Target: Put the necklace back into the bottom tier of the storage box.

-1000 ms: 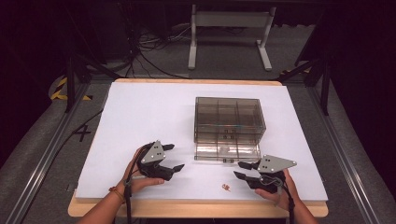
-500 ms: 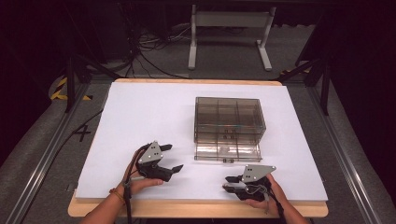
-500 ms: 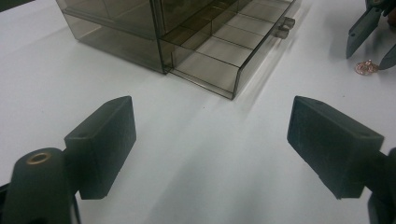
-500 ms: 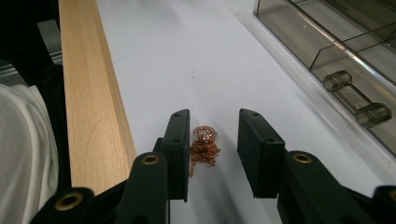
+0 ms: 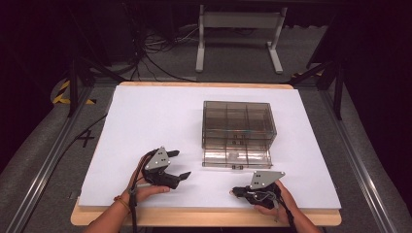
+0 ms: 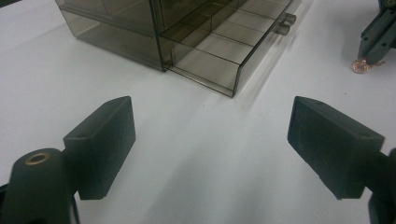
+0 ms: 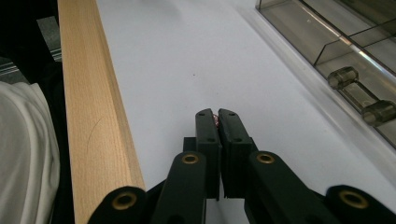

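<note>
— Position of the copper ring (image 6: 361,66)?
— Nipped at the tips of the right gripper (image 7: 216,116), whose jaws have just been closing on it, low on the white sheet (image 5: 160,116).
— Left gripper (image 5: 180,165)?
— Jaws spread, nothing between; drawer box (image 5: 238,126) beyond them, bottom drawer (image 6: 224,46) out.

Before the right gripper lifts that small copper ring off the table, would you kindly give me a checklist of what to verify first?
1. Right gripper fingers have just closed on the copper ring: ok, copper glints between the tips.
2. Grip firm enough to lift: cannot tell.
3. Bottom drawer of the clear organizer pulled open: ok.
4. Drawer compartment free to receive it: ok, compartments look empty.
5. Left gripper open, holding nothing, out of the way: ok.
</note>
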A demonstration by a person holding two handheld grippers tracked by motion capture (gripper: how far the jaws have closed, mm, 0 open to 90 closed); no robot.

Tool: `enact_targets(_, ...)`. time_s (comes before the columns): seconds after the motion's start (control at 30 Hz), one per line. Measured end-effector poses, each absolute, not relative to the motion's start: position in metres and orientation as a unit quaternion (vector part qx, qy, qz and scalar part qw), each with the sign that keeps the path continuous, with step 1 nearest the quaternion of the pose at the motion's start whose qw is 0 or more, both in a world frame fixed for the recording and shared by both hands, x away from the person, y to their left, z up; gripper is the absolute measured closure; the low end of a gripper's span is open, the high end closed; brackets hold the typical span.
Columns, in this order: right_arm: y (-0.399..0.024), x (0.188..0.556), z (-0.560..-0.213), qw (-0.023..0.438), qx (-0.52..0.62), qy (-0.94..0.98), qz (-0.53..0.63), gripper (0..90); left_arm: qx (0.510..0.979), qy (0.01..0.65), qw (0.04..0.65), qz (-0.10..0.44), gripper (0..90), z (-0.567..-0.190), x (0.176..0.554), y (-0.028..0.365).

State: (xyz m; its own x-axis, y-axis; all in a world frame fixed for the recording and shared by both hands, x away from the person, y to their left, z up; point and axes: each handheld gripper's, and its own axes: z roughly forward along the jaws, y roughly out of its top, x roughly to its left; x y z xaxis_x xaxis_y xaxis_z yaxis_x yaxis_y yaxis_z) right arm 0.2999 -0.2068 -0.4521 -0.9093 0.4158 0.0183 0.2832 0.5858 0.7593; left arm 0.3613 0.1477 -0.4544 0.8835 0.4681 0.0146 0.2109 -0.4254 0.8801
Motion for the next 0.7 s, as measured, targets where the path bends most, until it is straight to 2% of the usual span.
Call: enact_targets(0.7,-0.227,0.294,-0.417,0.132,0.210,0.853,0.459,89.1,0.835,0.203,0.496,0.128,15.8,-0.454,0.362,0.148)
